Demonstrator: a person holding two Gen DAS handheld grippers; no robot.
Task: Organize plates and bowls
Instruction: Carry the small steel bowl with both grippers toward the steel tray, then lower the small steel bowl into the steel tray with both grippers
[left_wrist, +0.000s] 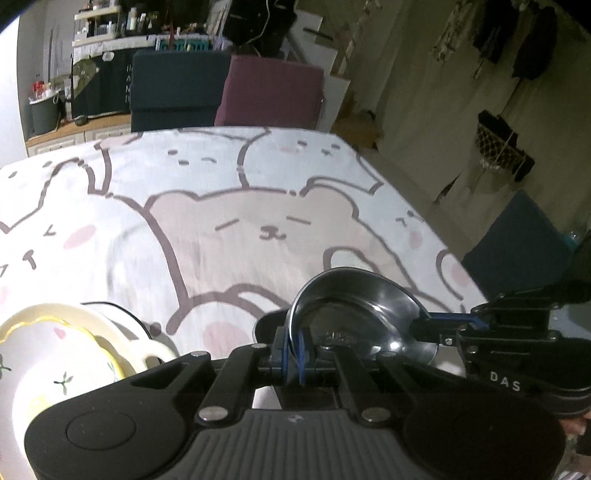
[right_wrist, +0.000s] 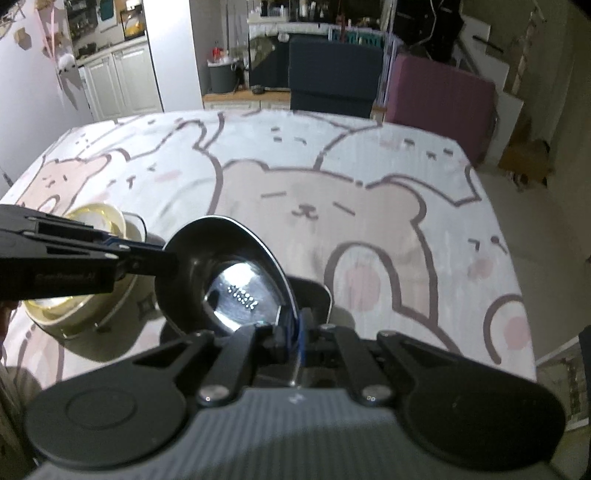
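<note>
Nearest to us is the left tool (left_wrist: 295, 350), clenched on the rim of a steel bowl (left_wrist: 354, 306). The right tool (right_wrist: 293, 332) is also clenched on this same bowl (right_wrist: 225, 280), at the opposite rim, so both tools hold it together, tilted, above the worktop (right_wrist: 369, 177). We see each tool's fingers reaching in from the side in the other camera: the right tool (left_wrist: 421, 326) from the right, the left tool (right_wrist: 168, 258) from the left. The bowl is near the worktop's near edge. A cream plate with yellow rim (left_wrist: 66, 354) lies on a cream bowl (right_wrist: 88, 295) toward the near left corner, beside the steel bowl. A bear-print cloth (left_wrist: 258, 221) covers the worktop.
</note>
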